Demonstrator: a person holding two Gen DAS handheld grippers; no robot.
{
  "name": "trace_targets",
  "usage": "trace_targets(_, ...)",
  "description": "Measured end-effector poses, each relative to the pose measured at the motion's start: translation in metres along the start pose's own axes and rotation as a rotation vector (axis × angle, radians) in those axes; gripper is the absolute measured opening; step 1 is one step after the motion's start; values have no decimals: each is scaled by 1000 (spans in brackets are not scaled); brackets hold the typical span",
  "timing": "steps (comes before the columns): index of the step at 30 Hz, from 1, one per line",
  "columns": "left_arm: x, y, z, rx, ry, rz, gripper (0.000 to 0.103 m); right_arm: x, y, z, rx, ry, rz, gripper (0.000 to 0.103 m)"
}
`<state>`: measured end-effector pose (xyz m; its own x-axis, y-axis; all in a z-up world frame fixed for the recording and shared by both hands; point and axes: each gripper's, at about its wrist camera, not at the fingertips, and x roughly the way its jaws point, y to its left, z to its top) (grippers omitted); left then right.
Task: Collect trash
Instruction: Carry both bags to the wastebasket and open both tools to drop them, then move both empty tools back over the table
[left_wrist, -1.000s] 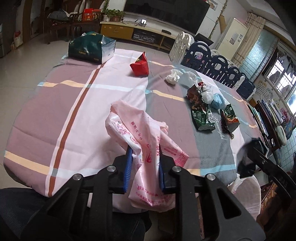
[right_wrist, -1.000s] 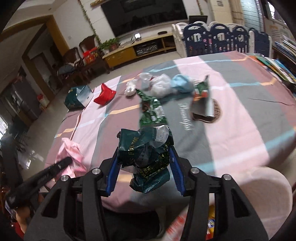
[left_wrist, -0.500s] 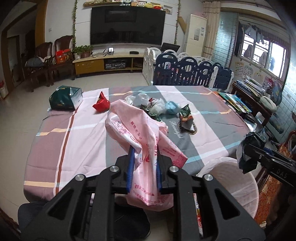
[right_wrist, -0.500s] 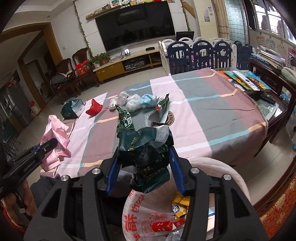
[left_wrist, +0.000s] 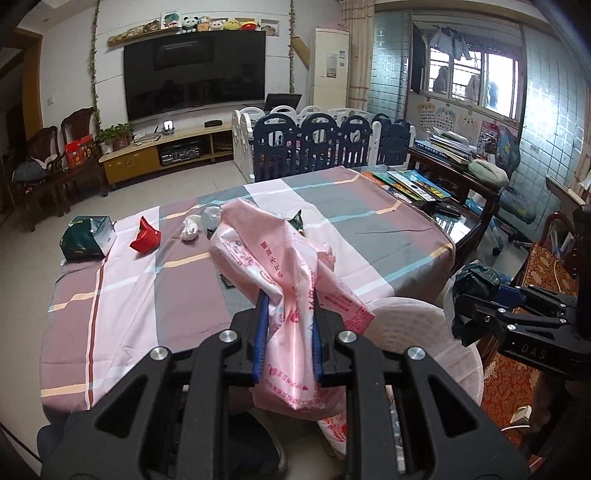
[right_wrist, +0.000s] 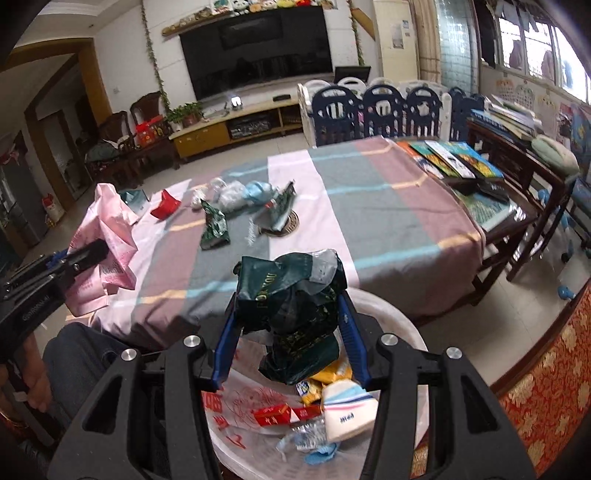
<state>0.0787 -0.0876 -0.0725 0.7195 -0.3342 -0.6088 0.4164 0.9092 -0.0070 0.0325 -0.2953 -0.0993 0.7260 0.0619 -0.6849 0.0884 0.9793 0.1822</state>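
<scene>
My left gripper (left_wrist: 287, 306) is shut on a crumpled pink plastic bag (left_wrist: 284, 266), held up near the table's front edge; it also shows in the right wrist view (right_wrist: 107, 240). My right gripper (right_wrist: 288, 314) is shut on a crumpled dark green wrapper (right_wrist: 291, 291), held over the white trash bin (right_wrist: 391, 317), which holds packets and bottles. The bin also shows in the left wrist view (left_wrist: 417, 321). More trash lies on the table: a red packet (left_wrist: 146, 240), a green box (left_wrist: 86, 238), a green wrapper (right_wrist: 214, 229), white and blue wads (right_wrist: 243, 192).
The table has a striped pink and grey cloth (left_wrist: 147, 295). Books (right_wrist: 454, 158) lie on a side table at right. A playpen fence (left_wrist: 332, 144) and a TV stand (left_wrist: 159, 155) stand beyond. The person's leg (right_wrist: 81, 362) is at lower left.
Both grippers have pulled back from the table and risen, each with its trash. The right gripper now hangs over the bin, whose contents have come into view.
</scene>
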Motion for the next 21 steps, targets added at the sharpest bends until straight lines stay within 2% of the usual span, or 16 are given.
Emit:
trace_targets(4, 7, -22, -5, 58, 37, -51, 20, 6, -11, -9, 22, 44, -4, 51)
trace_targets(6, 10, -32, -9, 88, 48, -64, 20, 16, -11, -15, 6, 118, -45, 52)
trace_targets(9, 16, -48, -14, 131, 71, -93, 20, 37, -13, -26, -7, 252, -93, 57)
trace_targets(10, 19, -54, -16, 146, 81, -103, 20, 40, -15, -31, 1, 268, -98, 61)
trace_targets(13, 27, -63, -23, 168, 115, -142, 22, 37, -28, -33, 67, 244, -111, 75)
trace_targets(16, 40, -70, -32, 176, 175, -210, 29, 28, -47, -28, 161, 217, -140, 76)
trace_targets(17, 44, -72, -35, 178, 197, -241, 44, 26, -51, -27, 184, 217, -156, 76)
trace_targets(18, 49, -75, -38, 179, 220, -265, 70, 24, -58, -26, 210, 210, -176, 76)
trace_targets(20, 54, -76, -44, 182, 226, -259, 88, 22, -64, -26, 237, 199, -198, 76)
trace_targets(21, 55, -76, -46, 187, 224, -250, 88, 21, -68, -27, 248, 198, -203, 76)
